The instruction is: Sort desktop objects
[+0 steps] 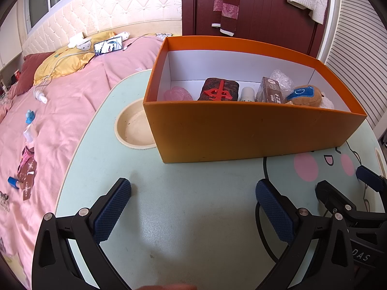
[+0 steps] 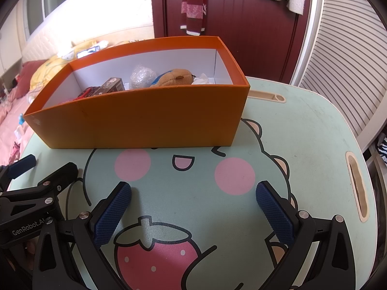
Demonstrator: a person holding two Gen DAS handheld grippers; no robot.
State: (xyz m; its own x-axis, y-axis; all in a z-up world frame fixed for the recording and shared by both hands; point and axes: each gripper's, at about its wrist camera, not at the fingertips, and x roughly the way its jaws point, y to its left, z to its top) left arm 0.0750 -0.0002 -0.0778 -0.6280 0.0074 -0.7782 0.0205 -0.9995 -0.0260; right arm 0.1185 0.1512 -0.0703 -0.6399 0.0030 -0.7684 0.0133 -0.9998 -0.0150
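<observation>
An orange box (image 1: 241, 130) stands on the pale green table (image 1: 183, 217); it also shows in the right wrist view (image 2: 145, 123). Inside lie a dark tile with a red character (image 1: 219, 89), a pink object (image 1: 177, 94), a white bottle (image 1: 248, 94), a brown carton (image 1: 269, 91), crumpled plastic (image 1: 281, 78) and a brown plush toy (image 1: 304, 95). My left gripper (image 1: 193, 191) is open and empty, just above the table in front of the box. My right gripper (image 2: 193, 191) is open and empty over the table's cartoon print (image 2: 183, 169), beside the left one.
A round cream cup recess (image 1: 135, 130) sits left of the box. A bed with a pink cover (image 1: 60, 111) lies to the left, strewn with a phone (image 1: 107, 46), a spray bottle (image 1: 40, 95) and small items. A slot handle (image 2: 358, 188) is at the table's right edge.
</observation>
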